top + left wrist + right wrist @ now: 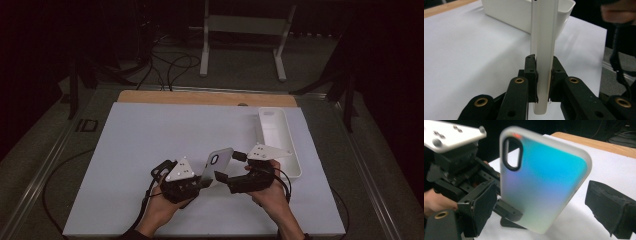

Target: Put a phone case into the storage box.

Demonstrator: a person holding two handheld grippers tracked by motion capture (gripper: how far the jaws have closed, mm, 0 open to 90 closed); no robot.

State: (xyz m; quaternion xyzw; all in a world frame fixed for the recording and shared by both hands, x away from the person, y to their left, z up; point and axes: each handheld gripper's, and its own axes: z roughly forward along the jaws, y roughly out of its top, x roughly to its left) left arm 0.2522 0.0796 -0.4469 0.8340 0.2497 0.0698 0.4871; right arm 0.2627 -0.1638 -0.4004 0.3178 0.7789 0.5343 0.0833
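Note:
A frosted phone case (pixel 217 162) with an oval camera cutout stands upright above the white table sheet (pixel 150 145). My left gripper (pixel 204 183) is shut on the case's lower edge; in the left gripper view the case (pixel 544 37) rises edge-on between the pads of that gripper (pixel 543 65). My right gripper (pixel 229 166) is open and comes in from the right. In the right gripper view the case (pixel 544 177) shimmers blue and hangs between my right gripper's (pixel 546 206) spread jaws, touching neither. The left gripper (pixel 456 167) shows behind it.
A long white tray (pixel 295 155) lies at the right of the sheet, just beyond the right gripper, and looks empty; its wall (pixel 509 12) shows behind the case. A wooden strip (pixel 200 97) runs along the table's far edge. Cables lie on the floor beyond.

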